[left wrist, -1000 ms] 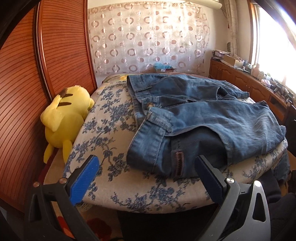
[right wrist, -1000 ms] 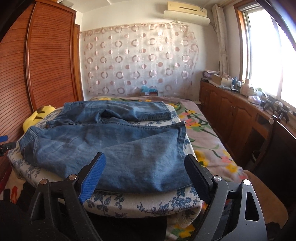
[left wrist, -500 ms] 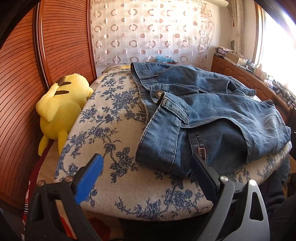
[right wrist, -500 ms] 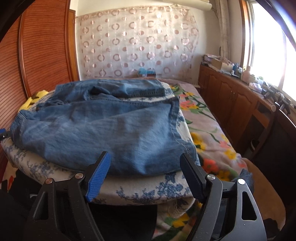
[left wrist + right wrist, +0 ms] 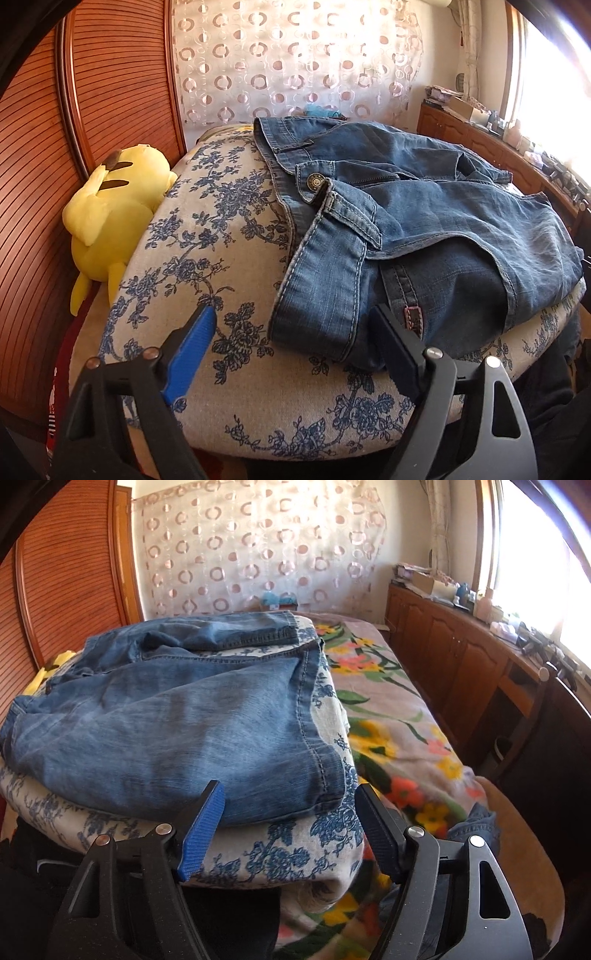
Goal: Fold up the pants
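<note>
Blue denim pants (image 5: 443, 221) lie folded in half on a cushion with a blue flower print (image 5: 207, 221). The buttoned waistband sits at the near left in the left wrist view. My left gripper (image 5: 291, 314) hovers at the near waistband corner, its jaws closing, and the corner lies between the fingertips without the pads pressing on it. In the right wrist view the pants (image 5: 184, 720) show their leg hems. My right gripper (image 5: 289, 788) is at the near hem corner, jaws closing, with the denim edge between the pads but not pinched.
A yellow plush toy (image 5: 110, 206) lies left of the cushion against a wooden wardrobe (image 5: 37, 110). The cushion (image 5: 280, 853) rests on a bed with a flowered spread (image 5: 388, 720). Wooden cabinets (image 5: 461, 657) run along the right wall under the window.
Both grippers have come lower and closer to the pants' near edge. The jaws of each stand narrower than before. The pants have not moved.
</note>
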The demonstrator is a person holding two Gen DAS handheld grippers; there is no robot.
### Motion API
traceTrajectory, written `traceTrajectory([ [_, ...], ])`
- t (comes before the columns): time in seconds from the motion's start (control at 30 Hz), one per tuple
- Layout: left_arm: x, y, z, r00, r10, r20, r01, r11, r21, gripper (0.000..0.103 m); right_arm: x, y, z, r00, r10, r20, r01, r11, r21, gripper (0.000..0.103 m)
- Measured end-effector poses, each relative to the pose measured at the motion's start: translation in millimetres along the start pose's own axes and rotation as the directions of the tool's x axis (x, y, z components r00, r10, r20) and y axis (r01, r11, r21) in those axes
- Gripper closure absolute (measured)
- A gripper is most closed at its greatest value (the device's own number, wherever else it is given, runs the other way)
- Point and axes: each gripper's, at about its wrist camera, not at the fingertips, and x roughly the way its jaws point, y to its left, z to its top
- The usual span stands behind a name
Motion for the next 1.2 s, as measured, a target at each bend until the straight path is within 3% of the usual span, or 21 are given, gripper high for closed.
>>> traceTrajectory([
  [0.23,8,-3,3,1.000,-0.021,-0.012,0.021,1.000,0.005,0.026,11,-5,3,0.999,0.028,-0.029,-0.028,1.000,-0.005,0.036],
  [0.33,10,-3,3,1.000,-0.023,-0.015,0.023,1.000,0.004,0.029,15,-5,4,0.999,0.032,-0.039,-0.032,0.999,-0.006,0.049],
  [0.47,13,-3,5,0.999,-0.028,-0.016,0.028,1.000,-0.007,0.031,16,-9,5,0.999,0.029,-0.043,-0.028,1.000,0.014,0.074],
  [0.6,14,-2,4,0.998,-0.057,-0.019,0.056,0.998,-0.018,0.044,14,-11,5,0.998,0.042,-0.042,-0.042,0.999,0.007,0.089],
  [0.93,3,0,0,0.992,-0.126,0.002,0.126,0.991,-0.038,0.076,2,-11,6,0.999,0.048,-0.003,-0.048,0.999,0.017,0.091],
  [1.2,-24,-3,-4,0.988,-0.148,0.046,0.150,0.988,-0.027,0.091,-11,-12,13,0.998,0.042,0.040,-0.042,0.999,0.009,0.092],
])
